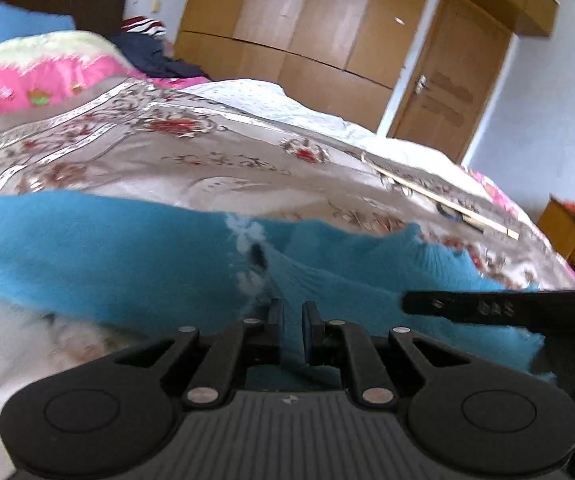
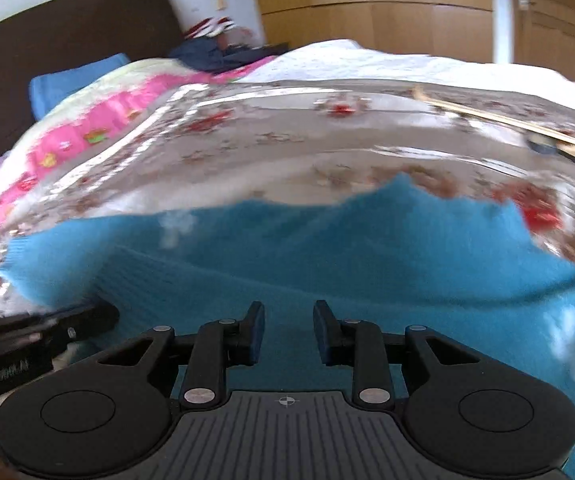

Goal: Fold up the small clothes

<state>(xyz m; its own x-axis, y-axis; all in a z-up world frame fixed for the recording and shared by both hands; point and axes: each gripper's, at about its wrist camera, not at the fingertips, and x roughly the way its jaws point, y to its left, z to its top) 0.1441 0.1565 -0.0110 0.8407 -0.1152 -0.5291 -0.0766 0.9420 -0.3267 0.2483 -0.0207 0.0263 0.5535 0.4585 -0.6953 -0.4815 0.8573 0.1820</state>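
Note:
A small blue knitted sweater (image 1: 127,264) with white snowflake marks lies spread on a floral bed cover (image 1: 191,152). My left gripper (image 1: 292,312) is shut on a fold of the blue sweater, with knit bunched between its pads. The right gripper's finger shows in the left wrist view (image 1: 487,307) at the right. In the right wrist view the sweater (image 2: 327,248) fills the foreground. My right gripper (image 2: 289,320) is open just above the knit, with nothing between its pads. The left gripper's body (image 2: 39,332) shows at the lower left.
A thin wooden stick (image 1: 447,200) and a small dark object lie on the cover at the right. A pink quilt (image 1: 39,76), a blue pillow (image 1: 11,20) and dark clothes (image 1: 155,56) sit at the headboard. A wooden wardrobe (image 1: 307,20) and door stand behind.

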